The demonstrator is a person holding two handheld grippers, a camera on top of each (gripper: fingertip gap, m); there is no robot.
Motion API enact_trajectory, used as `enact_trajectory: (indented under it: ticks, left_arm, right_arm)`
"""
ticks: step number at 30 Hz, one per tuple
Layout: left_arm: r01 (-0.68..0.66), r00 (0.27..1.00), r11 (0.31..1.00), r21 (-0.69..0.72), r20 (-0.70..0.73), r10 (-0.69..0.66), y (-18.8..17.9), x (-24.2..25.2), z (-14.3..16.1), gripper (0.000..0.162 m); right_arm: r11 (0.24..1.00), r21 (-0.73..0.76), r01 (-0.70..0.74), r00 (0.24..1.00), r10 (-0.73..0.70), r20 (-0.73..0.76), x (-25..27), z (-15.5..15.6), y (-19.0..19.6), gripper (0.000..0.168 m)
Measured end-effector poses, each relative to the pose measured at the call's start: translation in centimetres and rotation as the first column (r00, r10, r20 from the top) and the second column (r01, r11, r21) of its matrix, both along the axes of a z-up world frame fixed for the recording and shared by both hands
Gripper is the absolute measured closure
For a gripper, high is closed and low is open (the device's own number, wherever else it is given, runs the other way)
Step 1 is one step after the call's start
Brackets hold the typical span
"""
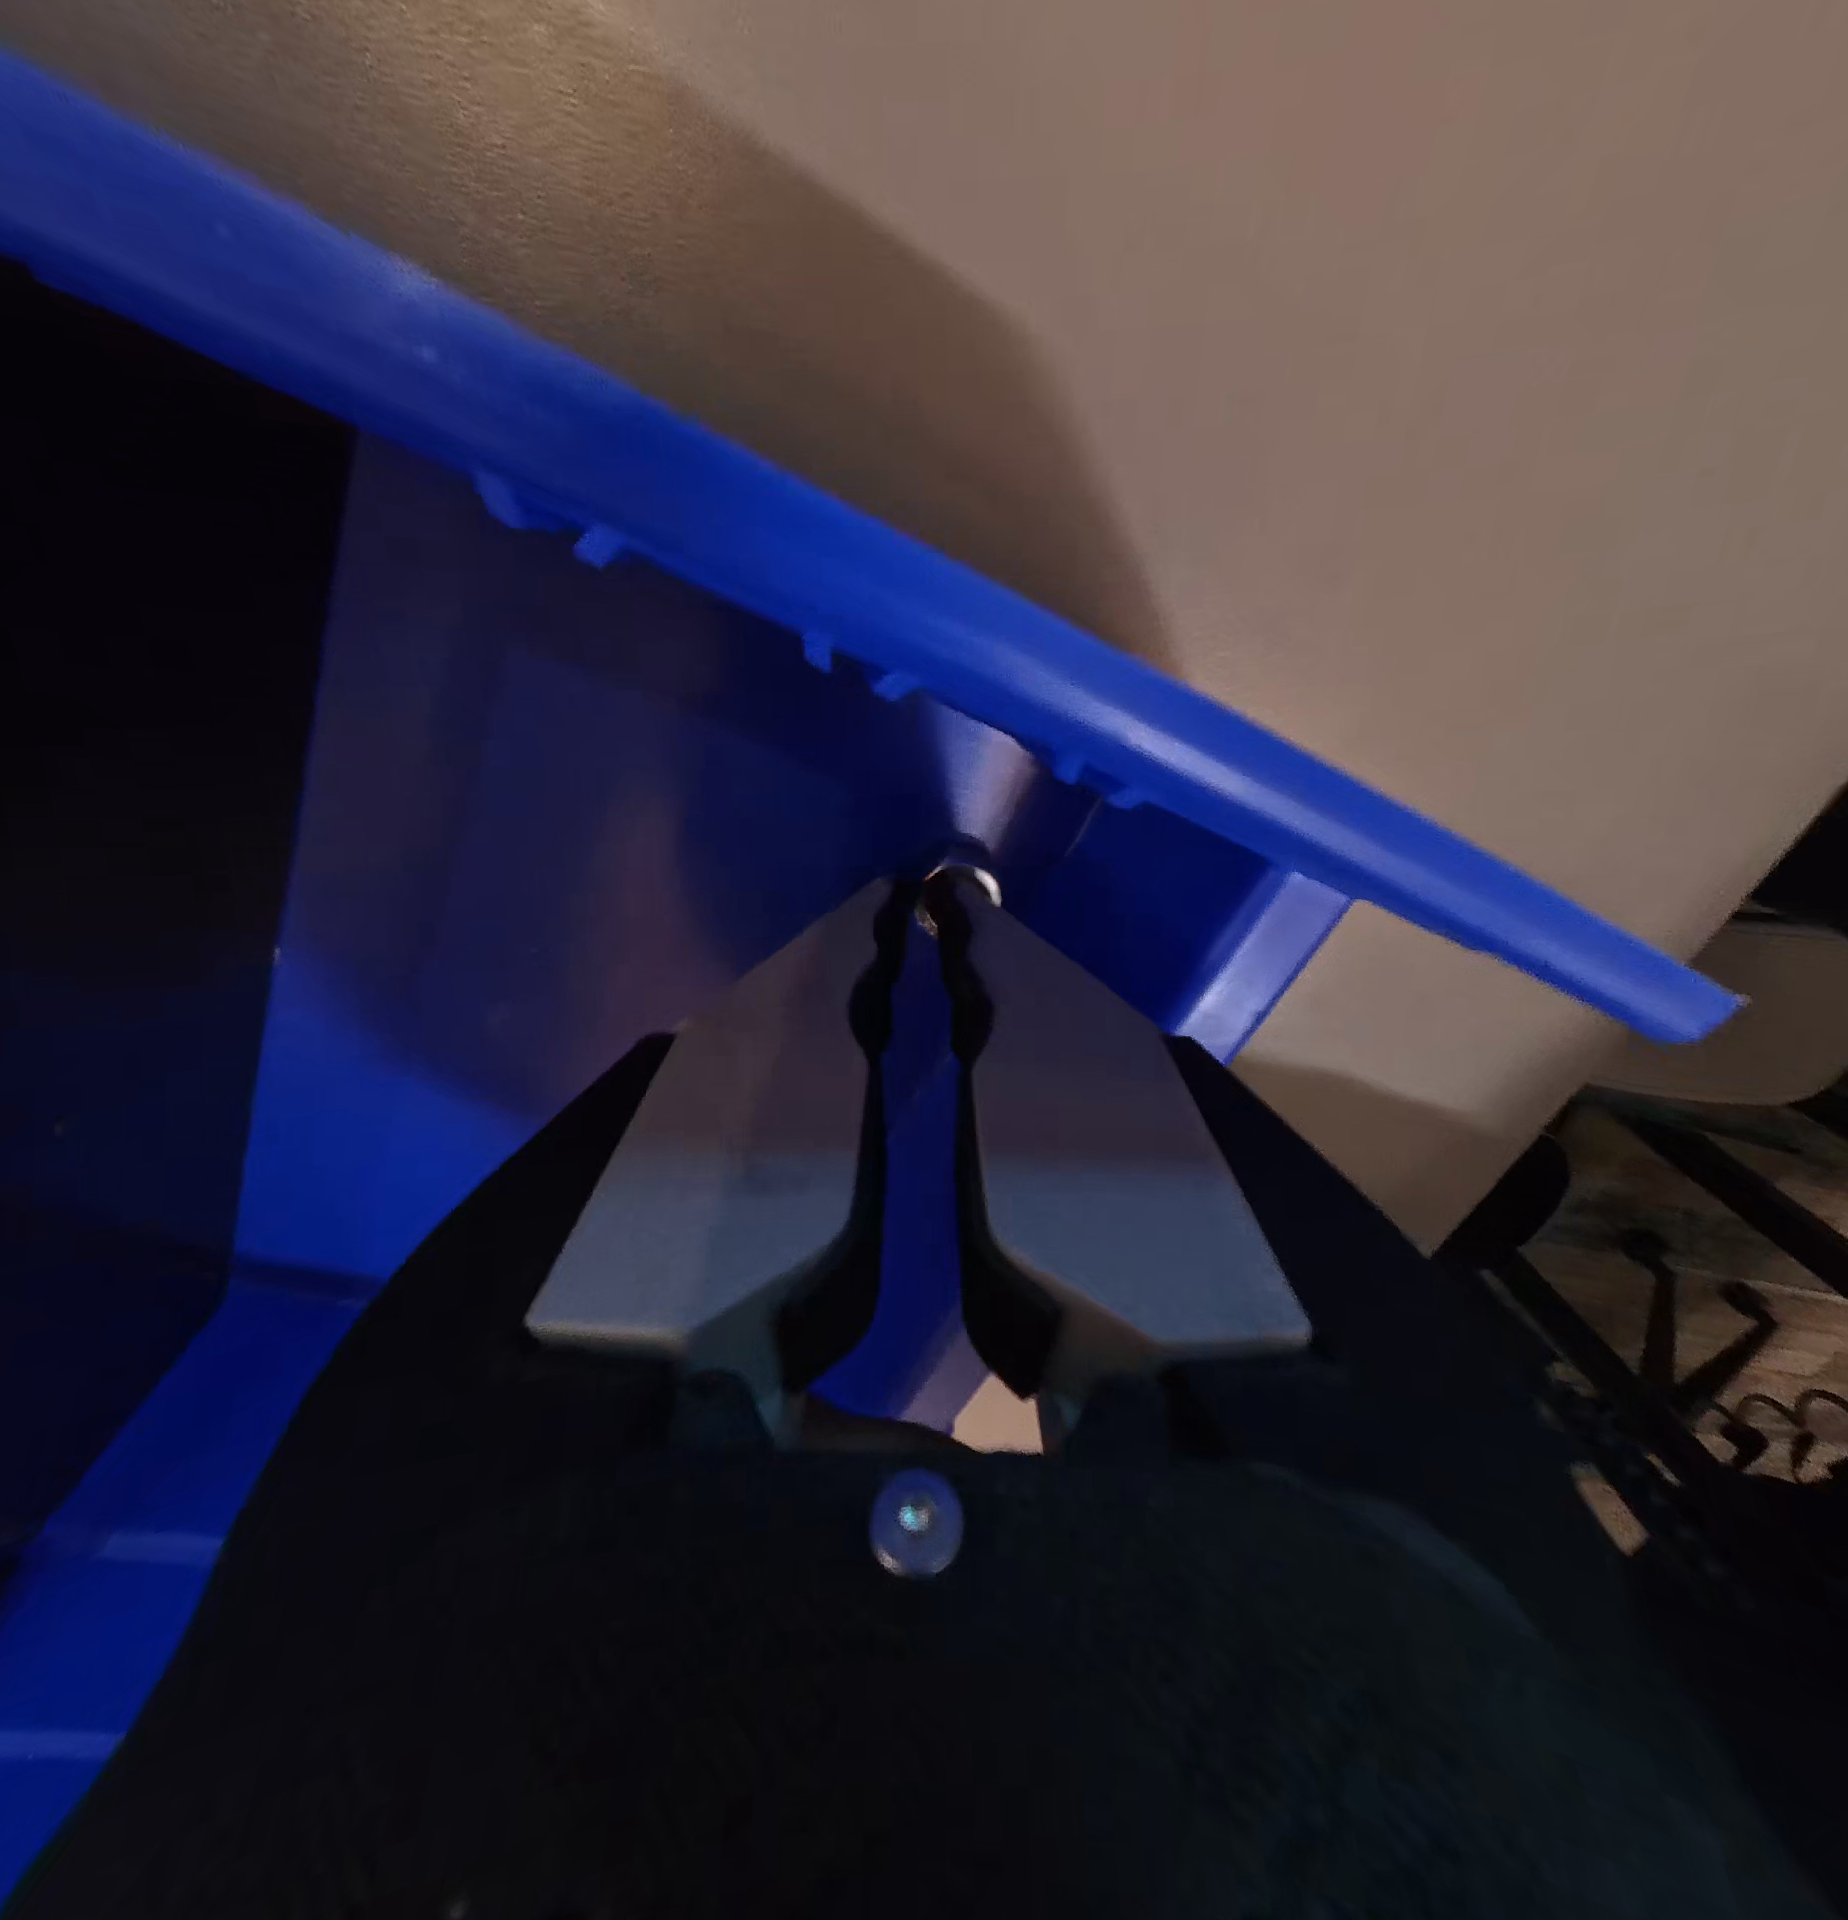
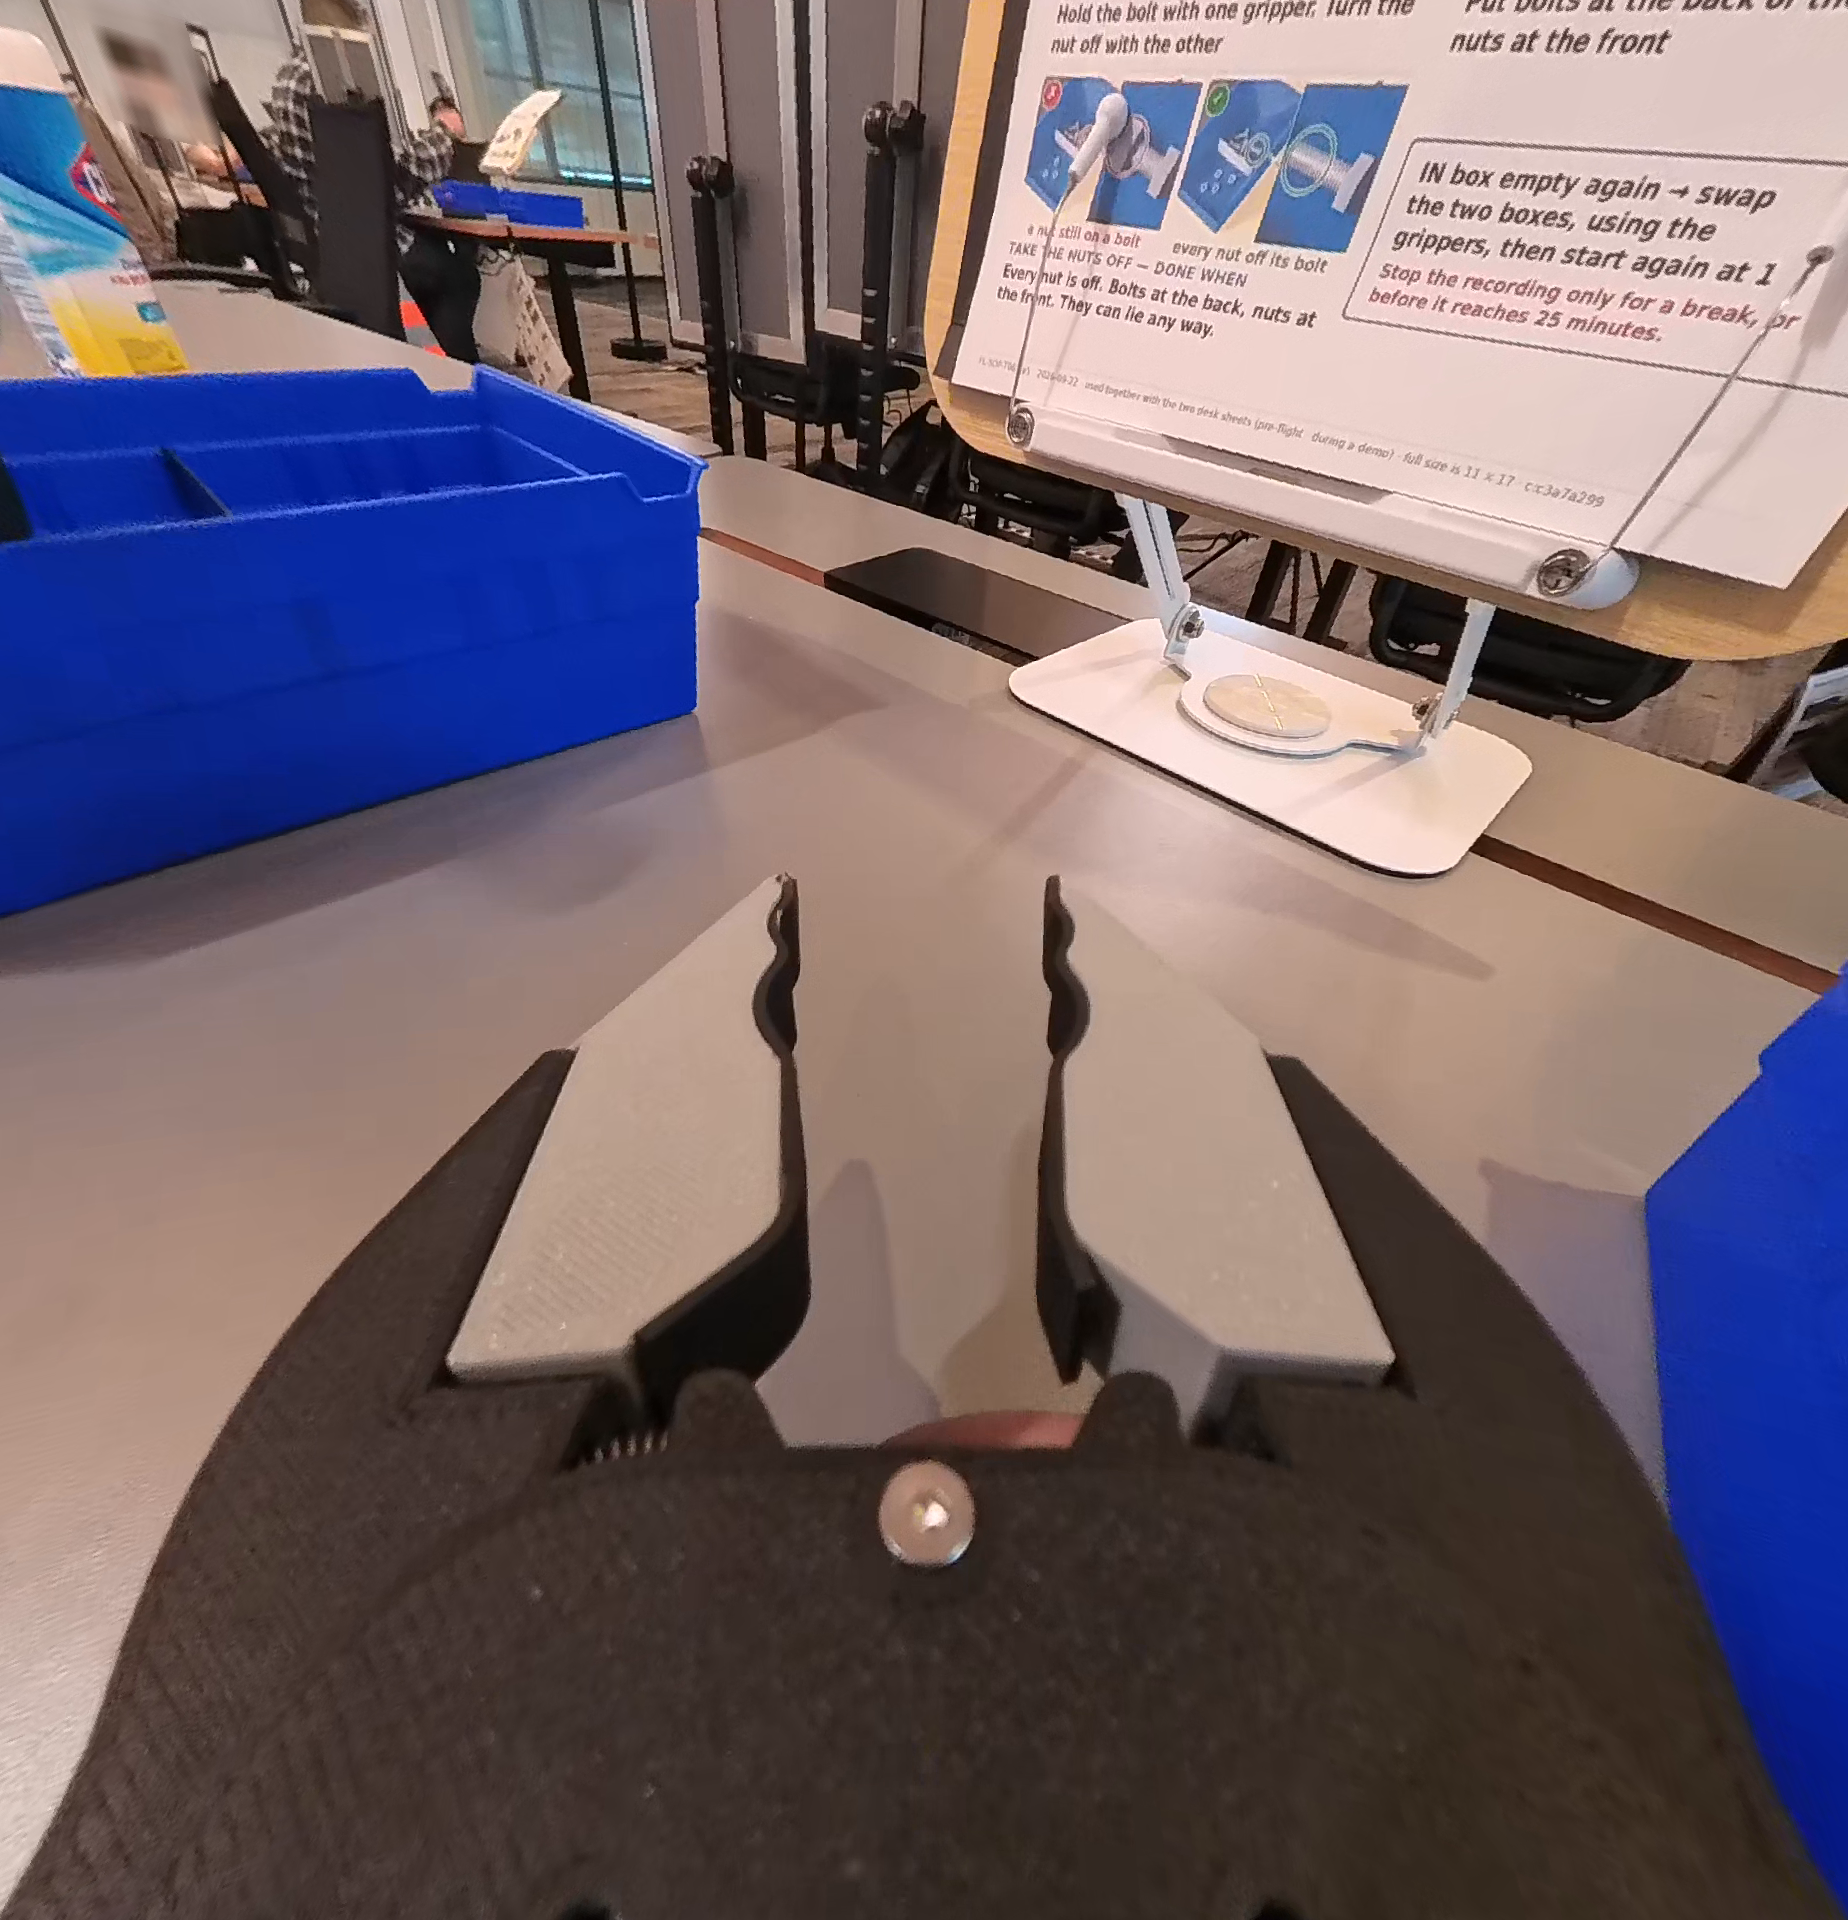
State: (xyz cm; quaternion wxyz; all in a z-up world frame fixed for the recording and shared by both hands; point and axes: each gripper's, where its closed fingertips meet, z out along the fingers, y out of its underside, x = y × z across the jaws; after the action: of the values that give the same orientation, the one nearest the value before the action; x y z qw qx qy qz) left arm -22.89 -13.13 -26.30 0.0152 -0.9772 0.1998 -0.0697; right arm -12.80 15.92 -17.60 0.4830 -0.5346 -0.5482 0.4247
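Observation:
In the left wrist view my left gripper (image 1: 941,896) reaches into a blue plastic bin (image 1: 691,488), its tips close under the rim. The jaws are nearly together on a small shiny metal part (image 1: 967,888) at the very tips; I cannot tell its exact kind. The bin's inside is dark. In the right wrist view my right gripper (image 2: 920,894) is open and empty, low over the grey table (image 2: 899,790). A blue bin with dividers (image 2: 328,644) stands to its left, and the corner of another blue bin (image 2: 1793,1351) is at the right edge.
A white stand (image 2: 1315,769) holds a printed sheet (image 2: 1419,260) at the back right. A flat black object (image 2: 951,597) lies behind it. A carton (image 2: 58,239) stands at the far left. People and other tables are in the background.

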Motion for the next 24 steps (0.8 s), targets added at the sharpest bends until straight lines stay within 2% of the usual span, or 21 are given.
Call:
enact_trajectory:
  ticks: [3, 5, 11, 13, 15, 17, 19, 21, 24]
  left_arm:
    - [-0.03, 0.998, 0.999, 0.038, -0.054, 0.032, 0.1, -1.5, 0.0, 0.158]
    - [-0.069, 0.997, 0.994, 0.08, -0.028, 0.071, 0.3, -1.9, 0.6, 0.159]
    - [-0.162, 0.985, 0.946, 0.279, -0.016, 0.173, 0.7, -3.0, 5.6, 0.159]
    - [-0.188, 0.979, 0.898, 0.399, 0.003, 0.204, 1.5, -2.6, 8.4, 0.159]
    - [-0.226, 0.971, 0.792, 0.567, 0.065, 0.23, 3.7, -1.2, 12.2, 0.159]
    - [-0.232, 0.973, 0.735, 0.637, 0.159, 0.169, 5.6, 2.5, 14.5, 0.159]
    - [-0.153, 0.988, 0.75, 0.643, 0.103, 0.114, 7.3, 5.8, 14.2, 0.159]
    - [-0.055, 0.998, 0.795, 0.604, 0.034, 0.043, 9.3, 9.3, 12.5, 0.159]
    - [0.04, 0.998, 0.854, 0.519, 0.016, -0.056, 12.6, 14.2, 8.7, 0.159]
  right_arm:
    - [1.0, -0.004, -0.005, 1.0, 0.005, 0.002, 0.0, -0.1, -0.1, 0.124]
    - [1.0, -0.001, -0.007, 1.0, 0.007, 0.007, -0.1, -0.2, -0.2, 0.124]
    - [1.0, -0.002, -0.004, 1.0, 0.004, -0.004, 0.1, 0.1, -0.1, 0.124]
    - [1.0, -0.006, -0.025, 1.0, 0.025, 0.002, 0.0, 0.1, -0.5, 0.123]
    - [0.995, -0.016, -0.096, 0.995, 0.097, 0.021, -0.1, 0.0, -1.8, 0.123]
    - [0.993, 0.009, -0.117, 0.993, 0.117, 0.03, 0.0, 0.2, -2.4, 0.124]
    - [0.993, 0.083, -0.085, 0.996, 0.083, 0.019, 0.2, 1.0, -2.0, 0.124]
    - [0.987, 0.158, -0.035, 0.999, 0.033, 0.011, 0.5, 1.7, -1.2, 0.124]
    - [0.978, 0.208, 0.015, 0.999, -0.021, 0.028, 0.8, 1.7, -0.2, 0.123]
